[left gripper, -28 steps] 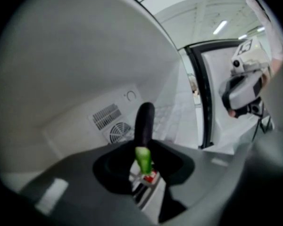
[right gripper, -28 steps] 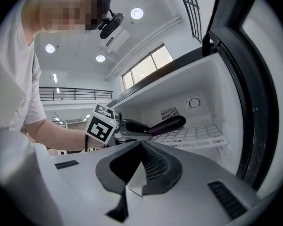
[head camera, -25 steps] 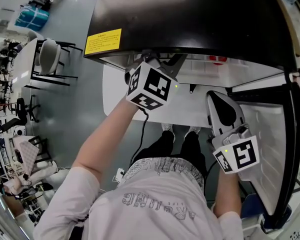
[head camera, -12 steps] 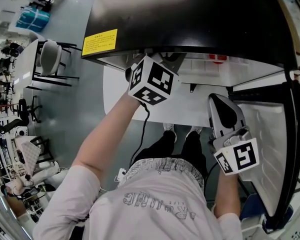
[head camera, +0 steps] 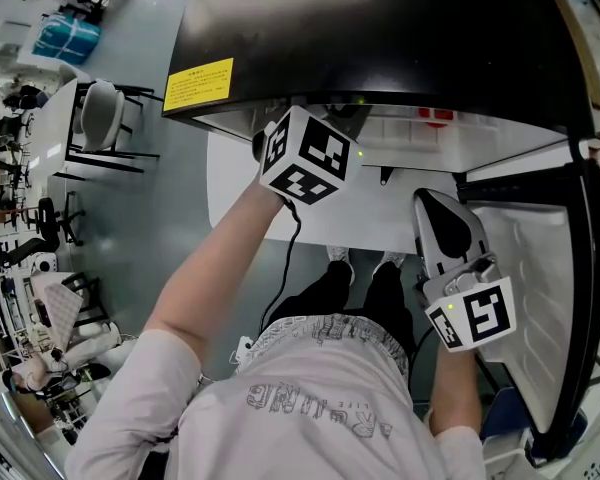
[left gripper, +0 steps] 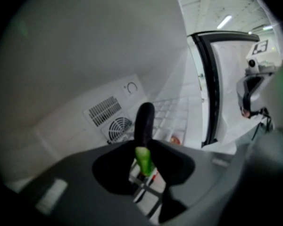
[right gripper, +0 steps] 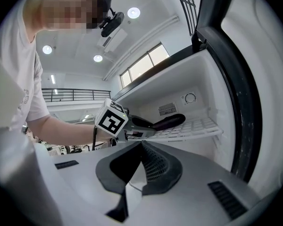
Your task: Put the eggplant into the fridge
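Our left tongs [left gripper: 144, 149] pinch the eggplant [left gripper: 144, 120] by its green end, mid-frame, and have hardly moved. It hangs over the shelf [right gripper: 200, 126] inside the fridge [right gripper: 179, 86]. Our right tongs [right gripper: 143, 144] are pressed together, empty. We think letting go comes next.

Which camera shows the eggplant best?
The right gripper view: it shows the eggplant sideways, held by the left gripper over the shelf. The left gripper view sees it end-on, green stem nearest. The head view hides it under the fridge top.
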Demonstrator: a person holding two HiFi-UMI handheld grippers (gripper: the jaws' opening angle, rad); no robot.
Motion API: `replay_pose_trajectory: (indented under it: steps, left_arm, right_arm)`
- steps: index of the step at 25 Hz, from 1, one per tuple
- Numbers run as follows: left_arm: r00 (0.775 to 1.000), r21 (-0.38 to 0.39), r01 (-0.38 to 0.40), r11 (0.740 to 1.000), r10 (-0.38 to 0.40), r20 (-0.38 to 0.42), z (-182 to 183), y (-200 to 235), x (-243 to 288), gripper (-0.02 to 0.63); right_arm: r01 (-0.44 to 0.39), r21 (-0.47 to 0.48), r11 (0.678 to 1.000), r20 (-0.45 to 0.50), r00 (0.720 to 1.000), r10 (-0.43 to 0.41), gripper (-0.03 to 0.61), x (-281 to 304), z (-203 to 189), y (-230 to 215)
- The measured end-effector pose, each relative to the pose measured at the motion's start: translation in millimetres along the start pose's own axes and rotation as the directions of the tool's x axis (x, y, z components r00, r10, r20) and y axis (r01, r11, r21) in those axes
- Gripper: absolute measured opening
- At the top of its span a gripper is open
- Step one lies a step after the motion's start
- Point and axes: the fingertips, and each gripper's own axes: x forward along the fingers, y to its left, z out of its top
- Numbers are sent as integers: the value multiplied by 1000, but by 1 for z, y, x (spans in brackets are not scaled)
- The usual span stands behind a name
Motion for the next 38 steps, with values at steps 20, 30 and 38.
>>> replay_pose_trajectory:
  steps: [20, 30, 38]
  left_arm:
    - [999, -33, -20, 999, 21, 35, 6, 0, -3, 169]
    - [996, -82, -33, 996, 40, 80, 4, -5, -18, 178]
    - [990, -152, -30, 988, 50, 132, 2, -19, -49, 172]
  right_arm:
    - [-5, -8, 1000, -6, 1000, 5, 3, 2, 1, 5]
    - [-4, -20, 1000, -15, 1000, 4, 3, 3, 0, 10]
    - [-4, -52, 999, -21, 1000, 3, 3, 8, 9, 19]
